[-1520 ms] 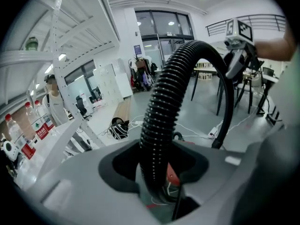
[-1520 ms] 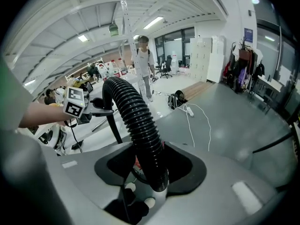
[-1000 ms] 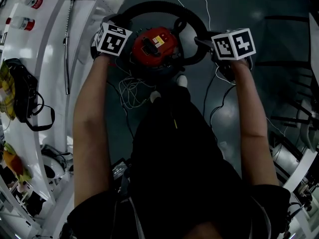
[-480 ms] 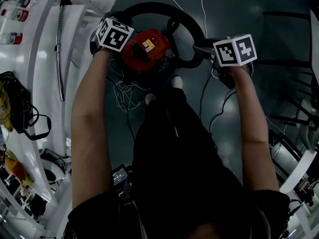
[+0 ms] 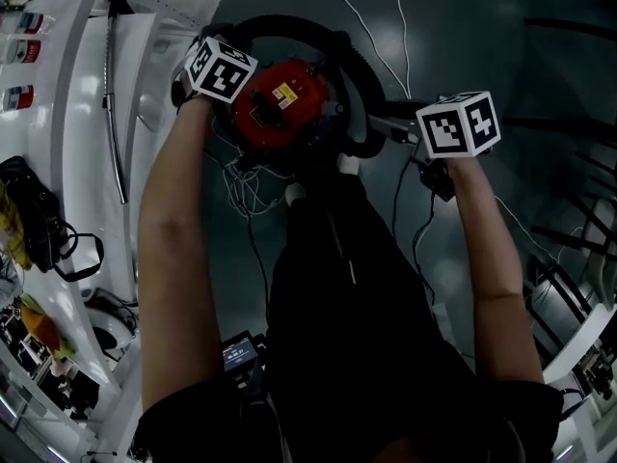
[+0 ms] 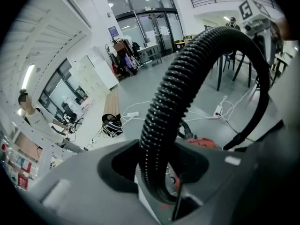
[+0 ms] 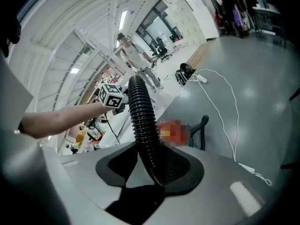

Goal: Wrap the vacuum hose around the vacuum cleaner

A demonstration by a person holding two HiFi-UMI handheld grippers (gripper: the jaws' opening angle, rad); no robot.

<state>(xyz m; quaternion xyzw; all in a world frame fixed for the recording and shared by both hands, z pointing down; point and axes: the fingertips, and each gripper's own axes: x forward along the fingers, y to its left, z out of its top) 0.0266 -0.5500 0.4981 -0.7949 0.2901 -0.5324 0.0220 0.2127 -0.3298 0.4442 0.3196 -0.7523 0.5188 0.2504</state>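
Hose [image 6: 187,69] fills both grips: my left gripper [image 6: 159,172] and right gripper [image 7: 150,172] each pinch its ribbed black length, jaws narrowed onto it. Seen from above, it arcs round the red vacuum cleaner [image 5: 280,104] from nine o'clock over twelve to four. Wrapping looks about midway — next, I judge, the right end should go toward six, kept snug.

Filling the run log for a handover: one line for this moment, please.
phase: wrapping hose | left gripper: shut on hose | right gripper: shut on hose | hose: arcs round far side of red vacuum cleaner
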